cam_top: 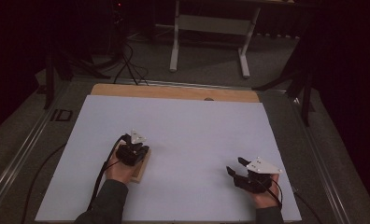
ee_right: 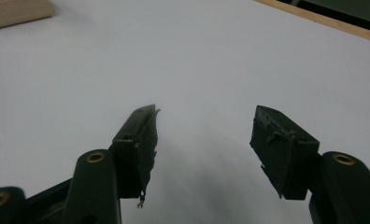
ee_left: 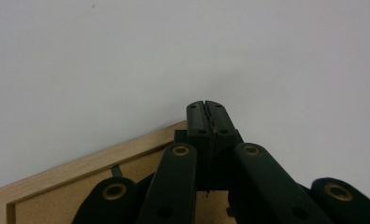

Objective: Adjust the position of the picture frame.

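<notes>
Left hand-held gripper [cam_top: 135, 148] is sitting clenched, jaws pressed flat together with nothing visible between them; in the left gripper view [ee_left: 205, 112] the tips are poking out just past the top edge of a flat light-wood rectangular frame with a brown fibreboard inset [ee_left: 80, 172]. From the high view it is hovering right over that wooden frame [cam_top: 142, 171], and the frame is lying flat on the white sheet-covered desk [cam_top: 197, 126], left of centre and toward the near edge. Person's left hand [cam_top: 119, 170] is covering most of the frame; can't tell whether the jaws are touching the wood.

Right hand-held gripper [cam_top: 235, 169] is sitting released, well to the right of the frame, near the desk's front right corner. Right gripper view [ee_right: 204, 140] is showing jaws apart, bare white surface between them, frame's corner [ee_right: 15, 13] far off at top left.
</notes>
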Demonstrator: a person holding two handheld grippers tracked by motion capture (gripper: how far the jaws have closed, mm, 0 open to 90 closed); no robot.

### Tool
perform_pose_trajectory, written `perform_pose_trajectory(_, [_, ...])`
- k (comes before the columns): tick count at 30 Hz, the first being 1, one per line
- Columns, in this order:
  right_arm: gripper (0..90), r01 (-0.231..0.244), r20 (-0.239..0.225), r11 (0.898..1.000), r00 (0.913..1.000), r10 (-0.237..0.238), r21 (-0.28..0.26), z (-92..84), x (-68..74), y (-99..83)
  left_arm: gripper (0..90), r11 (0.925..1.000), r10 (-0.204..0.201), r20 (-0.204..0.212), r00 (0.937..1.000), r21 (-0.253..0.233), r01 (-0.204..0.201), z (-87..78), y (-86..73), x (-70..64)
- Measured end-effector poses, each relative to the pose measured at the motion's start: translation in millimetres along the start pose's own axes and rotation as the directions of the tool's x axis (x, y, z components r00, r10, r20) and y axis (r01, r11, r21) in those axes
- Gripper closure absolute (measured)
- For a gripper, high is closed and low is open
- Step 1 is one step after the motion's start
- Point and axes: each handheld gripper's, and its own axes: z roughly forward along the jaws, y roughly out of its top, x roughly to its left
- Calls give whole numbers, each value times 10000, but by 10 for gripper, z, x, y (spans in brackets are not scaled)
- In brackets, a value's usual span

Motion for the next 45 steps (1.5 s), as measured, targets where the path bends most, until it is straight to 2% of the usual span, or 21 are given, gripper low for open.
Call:
perform_pose_trajectory(10, [401, -8, -26, 10000, 10000, 8, -26, 5, -5, -1, 899, 9995, 322, 242, 9992, -7, -322, 144, 161, -164])
perform_pose_trajectory(14, [401, 2, -29, 10000, 10000, -2, -38, 4, -6, 0, 899, 9979, 652, 312, 9974, 33, -653, 190, 217, -228])
perform_pose_trajectory(20, [401, -5, -37, 10000, 10000, 5, -19, 5, -10, 0, 899, 9989, 424, 697, 9967, -203, -411, 257, 258, -306])
perform_pose_trajectory(27, [400, 11, -32, 10000, 10000, -11, -34, 4, -7, 1, 899, 9975, 695, 1110, 9914, -227, -674, 321, 330, -462])
perform_pose_trajectory(30, [400, 21, -34, 10000, 10000, -21, -28, 6, -10, 0, 899, 9974, 683, 1303, 9891, -317, -647, 341, 339, -525])
perform_pose_trajectory(37, [400, 18, -37, 10000, 10000, -18, -34, 7, -7, 2, 899, 9939, 1079, 1821, 9773, -399, -1023, 379, 380, -751])
perform_pose_trajectory(41, [400, 9, -47, 10000, 10000, -9, -31, 11, -4, 3, 899, 9905, 1370, 2281, 9639, -453, -1301, 389, 389, -890])
perform_pose_trajectory(43, [400, 15, -55, 10000, 10000, -16, -28, 14, -1, 5, 899, 9874, 1584, 2603, 9525, -467, -1514, 379, 382, -950])
perform_pose_trajectory(45, [401, 6, -58, 10000, 10000, -6, -29, 16, 0, 6, 898, 9871, 1602, 2657, 9506, -437, -1541, 372, 381, -955])
